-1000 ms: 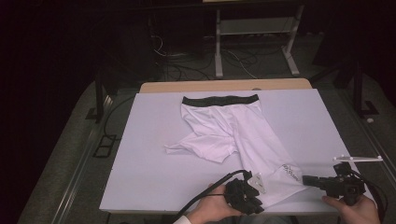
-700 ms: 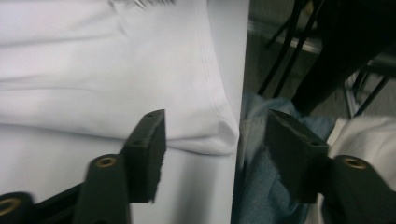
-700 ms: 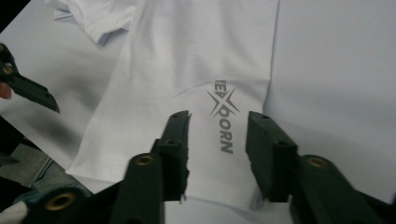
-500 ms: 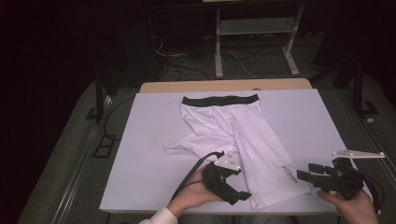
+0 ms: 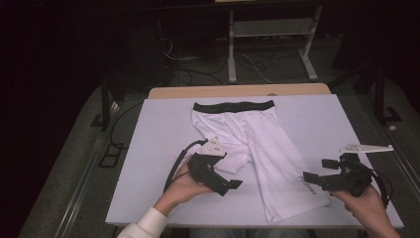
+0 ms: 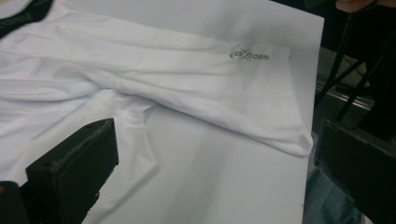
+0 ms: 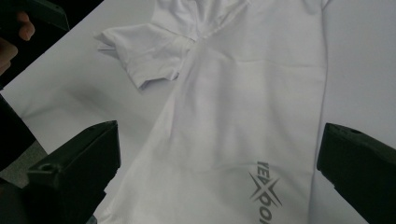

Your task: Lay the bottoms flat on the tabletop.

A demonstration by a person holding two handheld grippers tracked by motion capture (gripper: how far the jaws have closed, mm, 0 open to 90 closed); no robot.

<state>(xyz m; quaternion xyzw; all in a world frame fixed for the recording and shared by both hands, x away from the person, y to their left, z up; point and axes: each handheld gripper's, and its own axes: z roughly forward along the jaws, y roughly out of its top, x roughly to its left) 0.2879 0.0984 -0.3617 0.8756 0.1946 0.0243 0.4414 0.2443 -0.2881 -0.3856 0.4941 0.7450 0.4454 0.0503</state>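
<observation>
While the left claw [image 5: 229,184] hovers with jaws apart at lower centre-left of the high view, white compression shorts [image 5: 257,144] lie flat mid-frame on the white worktop [image 5: 148,148], black waistband [image 5: 233,105] uppermost; the right claw [image 5: 313,174], lower right, gapes empty beside the printed leg hem.

White shorts [image 6: 154,65] lie spread on the white tabletop [image 6: 210,182]. One leg runs toward the tabletop's far edge, its hem ending near that edge, with a grey printed logo [image 6: 250,55] close to the hem. A strip of the black waistband [image 6: 21,14] shows at the upper left corner. The left tongs [image 6: 215,186] stand wide apart, one black jaw low at the left over the cloth, the other at the right past the tabletop's edge, with nothing between them. Dark cables [image 6: 348,60] hang at the right.
</observation>
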